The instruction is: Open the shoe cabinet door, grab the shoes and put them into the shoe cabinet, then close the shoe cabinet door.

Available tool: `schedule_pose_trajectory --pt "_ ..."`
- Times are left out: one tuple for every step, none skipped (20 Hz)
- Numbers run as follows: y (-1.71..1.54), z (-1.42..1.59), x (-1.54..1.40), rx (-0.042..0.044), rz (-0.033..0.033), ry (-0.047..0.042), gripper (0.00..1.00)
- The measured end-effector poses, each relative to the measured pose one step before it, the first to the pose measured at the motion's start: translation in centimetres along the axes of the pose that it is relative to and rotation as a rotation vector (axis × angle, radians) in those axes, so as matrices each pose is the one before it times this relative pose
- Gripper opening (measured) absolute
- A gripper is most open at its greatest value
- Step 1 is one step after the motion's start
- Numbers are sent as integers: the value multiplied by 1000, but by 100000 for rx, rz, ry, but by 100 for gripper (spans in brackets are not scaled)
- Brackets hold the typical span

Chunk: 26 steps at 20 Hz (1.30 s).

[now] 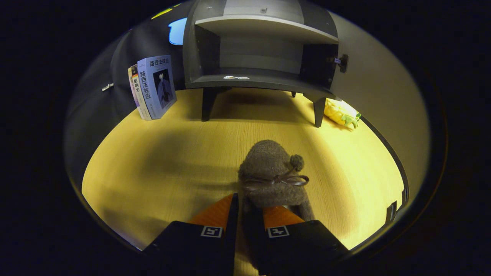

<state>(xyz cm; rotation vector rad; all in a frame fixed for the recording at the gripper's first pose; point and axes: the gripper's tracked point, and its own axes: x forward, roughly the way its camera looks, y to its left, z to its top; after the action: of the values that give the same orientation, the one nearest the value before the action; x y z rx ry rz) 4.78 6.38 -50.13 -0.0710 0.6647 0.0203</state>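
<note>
**Shoe gripped, cabinet open ahead**

Yellow wood-grain floor (153, 165) fills the booth, lit warm, with dark cloth walls at the left and a pale wall at the right. Shadows fall long across the boards toward the fingers.

Cabinet (261, 53) stands at the far side on short legs, grey, door swung wide at the right so the lower shelf is bare and reachable; a small slip of paper lies on that shelf. Judged: door step done, shelf waiting for the shoe.

Books (153, 86) lean upright against the left wall, just beside the cabinet. Yellow plush toy (340, 113) lies by the cabinet's right leg. Both sit clear of the straight path to the shelf.

Shoe (273, 178), brown and fuzzy with bow and pompom, points toward the cabinet, well apart from it.

Gripper (249, 209) is clenched on the shoe's near end, both orange fingers pressing its sides. Likely held at the heel so the toe enters first.
</note>
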Motion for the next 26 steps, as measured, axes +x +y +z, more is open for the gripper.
schedule_pose_trajectory --pt "20 40 360 27 89 86 28" --pt "-20 194 245 51 -91 -473 28" --pt "22 127 244 -36 -110 -501 28" --pt "67 85 207 -380 -76 -66 28" --pt "-25 -79 67 -693 -60 516 28" --pt "-104 -733 -915 -575 -840 612 28" --pt "7 811 941 321 786 -758 17" --pt "-225 190 -504 1161 -507 471 6" --pt "118 -263 480 1016 287 1181 6" --pt "37 -28 -29 -227 -100 544 6" --pt "-62 7 -148 -1010 -403 588 6" --pt "-51 92 -182 -397 116 574 6" --pt "69 126 -326 586 379 496 6" --pt "-109 211 -304 1088 77 553 6" --pt "-221 261 -552 1028 52 680 6" --pt "-155 704 -714 774 -30 -158 5" --pt "-79 1075 -777 259 -256 -1228 6" --pt "-147 1467 -794 -247 -455 -1715 6" --pt "-65 1566 -925 31 -177 -2083 6" --pt "-46 1739 -815 405 -224 -2585 6" --pt "-230 1846 -942 460 -543 -2628 6" --pt "-223 1983 -1021 631 -671 -2994 6" --pt "-114 2200 -1049 673 -424 -3623 6" --pt "-150 2255 -900 665 -326 -4011 6" --pt "-253 2239 -801 409 -575 -3565 6" --pt "-193 2044 -605 759 -37 -3327 6"
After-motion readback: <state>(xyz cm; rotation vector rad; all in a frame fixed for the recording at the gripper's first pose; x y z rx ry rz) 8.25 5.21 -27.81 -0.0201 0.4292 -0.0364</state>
